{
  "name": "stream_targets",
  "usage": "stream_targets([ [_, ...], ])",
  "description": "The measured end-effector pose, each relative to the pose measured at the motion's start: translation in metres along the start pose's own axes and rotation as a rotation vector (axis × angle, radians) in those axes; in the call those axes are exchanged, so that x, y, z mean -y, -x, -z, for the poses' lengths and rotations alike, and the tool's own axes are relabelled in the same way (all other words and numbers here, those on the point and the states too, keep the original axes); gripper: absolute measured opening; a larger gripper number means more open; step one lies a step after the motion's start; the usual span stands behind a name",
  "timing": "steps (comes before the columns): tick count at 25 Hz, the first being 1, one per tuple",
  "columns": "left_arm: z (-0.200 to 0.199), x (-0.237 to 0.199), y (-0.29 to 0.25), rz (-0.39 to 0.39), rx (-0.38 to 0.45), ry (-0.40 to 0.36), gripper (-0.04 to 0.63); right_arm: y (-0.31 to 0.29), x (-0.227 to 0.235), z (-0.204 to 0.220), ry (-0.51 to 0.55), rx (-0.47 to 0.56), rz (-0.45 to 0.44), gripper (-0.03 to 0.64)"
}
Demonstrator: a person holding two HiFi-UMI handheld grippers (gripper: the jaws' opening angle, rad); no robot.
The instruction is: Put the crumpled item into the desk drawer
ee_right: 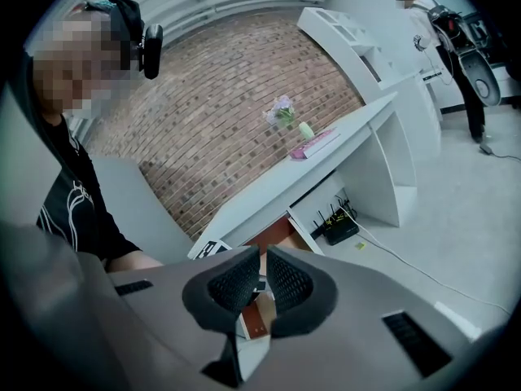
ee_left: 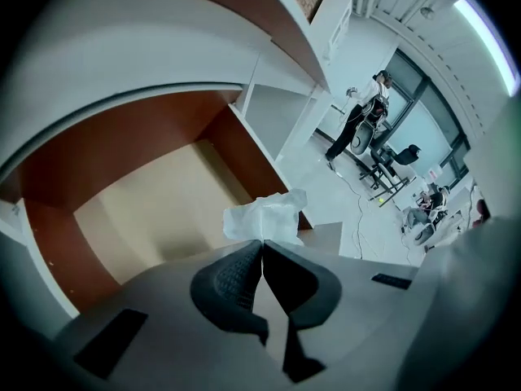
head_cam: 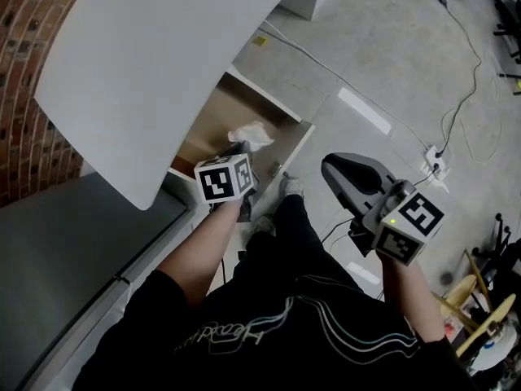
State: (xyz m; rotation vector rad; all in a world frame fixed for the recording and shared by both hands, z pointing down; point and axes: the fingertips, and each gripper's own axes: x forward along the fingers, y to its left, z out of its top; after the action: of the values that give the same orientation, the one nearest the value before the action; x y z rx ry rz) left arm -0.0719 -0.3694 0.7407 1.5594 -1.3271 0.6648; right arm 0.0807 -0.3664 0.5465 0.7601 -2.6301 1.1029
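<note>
White and crumpled, the item (ee_left: pixel 264 218) sticks out past the tips of the left gripper (ee_left: pixel 262 243), whose jaws are pressed together on its near edge, so most of the wad hangs free ahead of them. It sits over the open drawer (ee_left: pixel 155 210), above the pale wooden bottom and close to the drawer's front edge. Nothing shows it touching the wood.

From the head view, the item (head_cam: pixel 252 133) and the left gripper (head_cam: pixel 242 148) angle down into the drawer (head_cam: pixel 297 149), which is pulled out from under the curved white counter (head_cam: pixel 163 55). That tilt probably lets the wad clear the counter's overhang and drop inside. I judge the step to be the lowering before release.

The right gripper (head_cam: pixel 332 168) is well away from the drawer, out over the grey floor on the person's other side. In its own view the jaws (ee_right: pixel 262 255) stand almost together with only a thin slit and nothing between them, likely kept clear of the working hand.
</note>
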Motion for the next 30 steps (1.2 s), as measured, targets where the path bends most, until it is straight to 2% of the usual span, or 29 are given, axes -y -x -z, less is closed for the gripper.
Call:
stream_targets([
  [3, 0.0, -0.012, -0.021, -0.007, -0.004, 0.01, 0.025, -0.01, 0.009, 0.007, -0.038, -0.008, 0.003, 0.054],
  [7, 0.01, -0.026, -0.05, -0.021, -0.038, 0.022, 0.025, -0.021, 0.026, 0.022, -0.018, -0.017, -0.004, 0.055],
  [11, 0.02, -0.037, -0.072, -0.023, -0.062, 0.056, 0.025, -0.029, 0.031, 0.027, -0.073, -0.026, -0.007, 0.054],
  [13, 0.024, -0.041, -0.079, -0.021, -0.066, 0.066, 0.025, -0.03, 0.036, 0.03, -0.047, -0.025, -0.002, 0.055],
  [16, 0.029, -0.047, -0.089, -0.028, -0.078, 0.066, 0.025, -0.033, 0.039, 0.034, -0.069, -0.03, 0.003, 0.054],
  [20, 0.031, -0.052, -0.096, -0.039, -0.077, 0.08, 0.026, -0.031, 0.047, 0.039, -0.014, -0.019, 0.015, 0.055],
  [23, 0.029, -0.05, -0.099, -0.013, -0.08, 0.093, 0.033, -0.032, 0.043, 0.039, -0.06, -0.027, 0.02, 0.054],
  [24, 0.028, -0.049, -0.1, 0.001, -0.085, 0.093, 0.066, -0.032, 0.042, 0.038, -0.06, -0.026, 0.019, 0.054],
  [26, 0.027, -0.045, -0.1, 0.03, -0.096, 0.08, 0.176, -0.033, 0.043, 0.037, -0.028, -0.014, 0.019, 0.054],
  [30, 0.017, -0.045, -0.09, 0.041, -0.051, 0.076, 0.266, -0.034, 0.036, 0.036, -0.011, -0.014, 0.02, 0.054],
])
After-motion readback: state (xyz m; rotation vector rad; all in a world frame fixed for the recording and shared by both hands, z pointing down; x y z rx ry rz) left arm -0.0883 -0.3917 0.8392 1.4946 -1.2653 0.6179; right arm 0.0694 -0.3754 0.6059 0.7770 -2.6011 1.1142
